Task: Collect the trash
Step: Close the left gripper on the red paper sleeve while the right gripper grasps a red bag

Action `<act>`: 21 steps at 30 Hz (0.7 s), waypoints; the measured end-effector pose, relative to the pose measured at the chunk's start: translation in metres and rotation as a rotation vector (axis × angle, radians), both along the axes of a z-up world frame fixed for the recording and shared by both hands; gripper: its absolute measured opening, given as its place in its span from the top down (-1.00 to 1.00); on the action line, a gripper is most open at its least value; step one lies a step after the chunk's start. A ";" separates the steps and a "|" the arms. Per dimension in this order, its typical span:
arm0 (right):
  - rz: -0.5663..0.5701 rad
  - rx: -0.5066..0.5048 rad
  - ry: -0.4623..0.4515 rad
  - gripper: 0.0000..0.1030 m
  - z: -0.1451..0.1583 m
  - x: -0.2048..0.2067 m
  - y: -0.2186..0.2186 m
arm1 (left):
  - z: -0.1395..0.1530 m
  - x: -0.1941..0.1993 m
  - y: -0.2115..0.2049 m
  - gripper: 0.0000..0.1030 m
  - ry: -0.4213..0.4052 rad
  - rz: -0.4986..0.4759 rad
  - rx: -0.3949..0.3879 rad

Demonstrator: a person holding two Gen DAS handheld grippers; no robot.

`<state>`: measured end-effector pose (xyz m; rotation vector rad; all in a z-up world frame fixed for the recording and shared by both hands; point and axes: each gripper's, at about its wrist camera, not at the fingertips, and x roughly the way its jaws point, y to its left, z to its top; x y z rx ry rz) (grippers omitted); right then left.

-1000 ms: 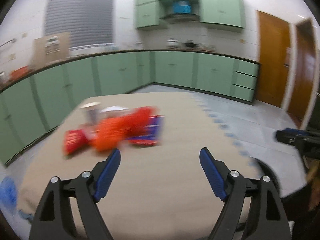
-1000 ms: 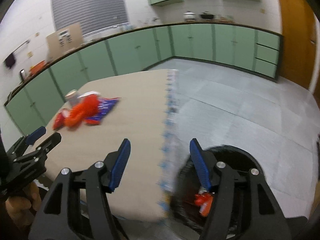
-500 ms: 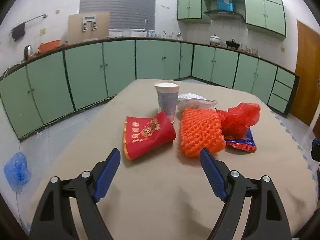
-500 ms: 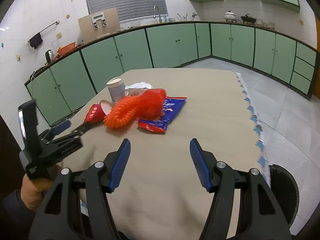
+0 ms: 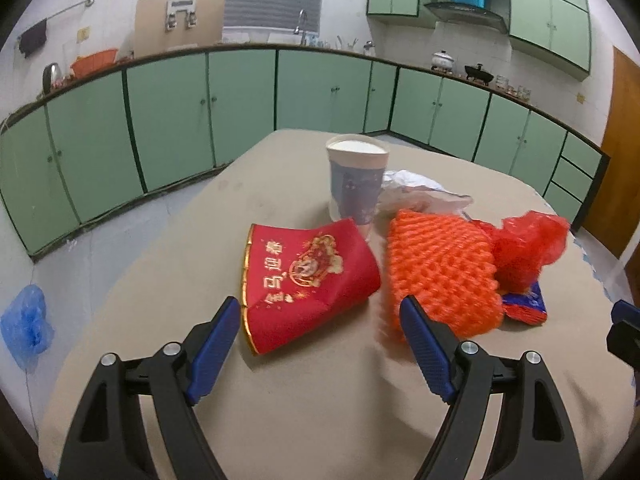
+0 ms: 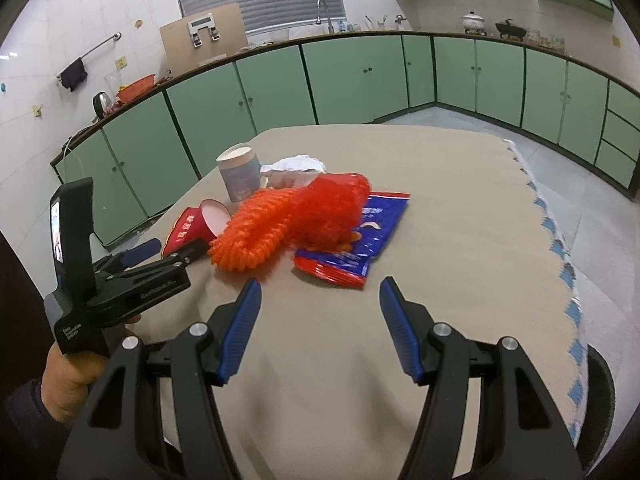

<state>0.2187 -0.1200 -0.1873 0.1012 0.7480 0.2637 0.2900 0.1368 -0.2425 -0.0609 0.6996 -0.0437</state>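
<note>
Green-cabinet kitchen, tan counter (image 6: pixel 460 216) with trash piled round the upright paper cup (image 5: pixel 357 178): red cup (image 5: pixel 306 282) tipped over in front, orange foam net (image 5: pixel 438 268) beside. Both left tongs (image 5: pixel 316 338) and right tongs (image 6: pixel 320 322) gaping, holding nothing. Looks like nothing collected yet.

My left camera looks forward and down along my left jaws, close over the worktop (image 5: pixel 168 264), facing the red paper cup (image 5: pixel 308 280) and the green cupboards (image 5: pixel 240 96) behind. My right camera sits farther back and to the right, tilted down alike, and takes in my left gripper (image 6: pixel 168 254) at its left edge. Both views share the litter pile, the orange net (image 6: pixel 260 232) and the cupboard wall.
</note>
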 end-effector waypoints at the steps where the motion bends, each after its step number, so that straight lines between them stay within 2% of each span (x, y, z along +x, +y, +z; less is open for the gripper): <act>1: 0.003 0.002 0.001 -0.17 0.000 0.002 0.002 | 0.001 0.002 0.001 -0.56 0.002 0.001 -0.005; 14: 0.019 0.021 0.017 -0.17 -0.004 0.021 0.013 | 0.000 0.025 0.004 -0.56 0.056 0.012 0.005; 20: 0.024 0.023 0.024 -0.17 -0.007 0.023 0.015 | 0.002 0.015 0.007 -0.44 0.016 0.015 -0.002; 21: 0.027 0.024 0.026 -0.17 -0.007 0.024 0.016 | 0.003 0.013 0.007 0.29 0.011 0.013 -0.008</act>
